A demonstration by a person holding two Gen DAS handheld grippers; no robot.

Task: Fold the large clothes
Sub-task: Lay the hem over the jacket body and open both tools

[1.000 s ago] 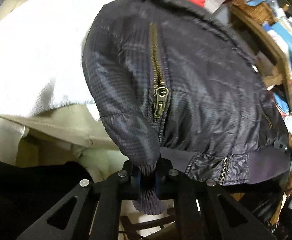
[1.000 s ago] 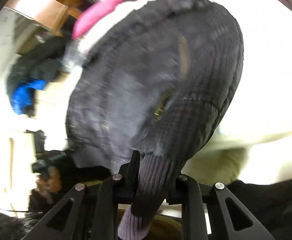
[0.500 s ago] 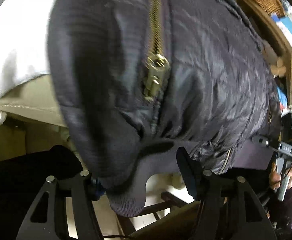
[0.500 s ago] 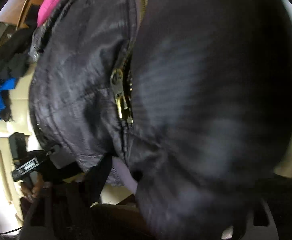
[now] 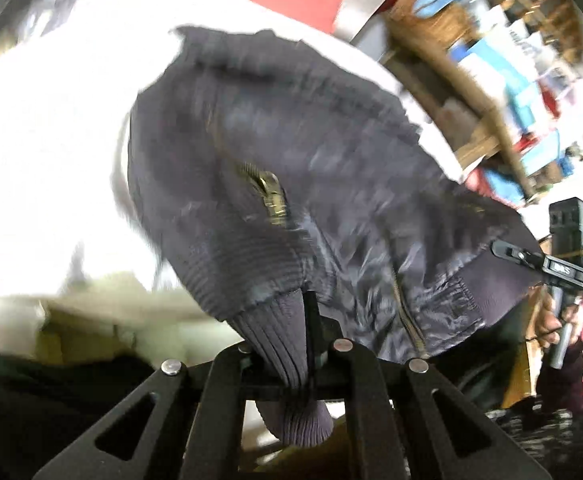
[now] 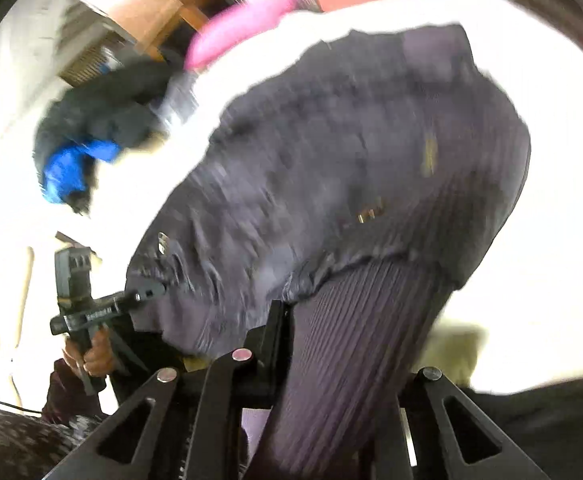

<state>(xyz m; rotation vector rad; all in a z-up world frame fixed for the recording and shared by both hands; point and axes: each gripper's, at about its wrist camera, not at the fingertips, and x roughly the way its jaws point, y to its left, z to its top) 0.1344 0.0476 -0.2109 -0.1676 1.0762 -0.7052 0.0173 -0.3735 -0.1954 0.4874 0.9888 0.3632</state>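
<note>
White bedding [image 5: 43, 152] fills the left wrist view from 9 to 12 o'clock and serves as the work surface. Both views are motion-blurred.

Dark quilted jacket [image 5: 331, 184] is spread over the bedding, occupying the centre of the left view; in the right view the same jacket [image 6: 331, 168] runs from centre toward 1 o'clock. A brass zipper pull [image 5: 273, 196] is seen near the middle of the left view.

Ribbed cuff [image 5: 283, 352] at 6 o'clock is pinched in the left gripper [image 5: 287, 360], jaws closed on the knit. A second ribbed cuff [image 6: 355, 344] at 6 o'clock is seen between the jaws of the right gripper [image 6: 343, 364], which appears clamped on it. The other gripper is seen at 3 o'clock in the left view and at 8 o'clock in the right view, near the hem.

Wooden shelving [image 5: 491, 92] with clutter sits at 2 o'clock; a blue and black garment [image 6: 79, 152] lies at 10 o'clock in the right view.

Progress, judged: early. Both sleeve ends are held, but no completed fold is visible. Sleeves remain to be laid across the body, then the body folded.
</note>
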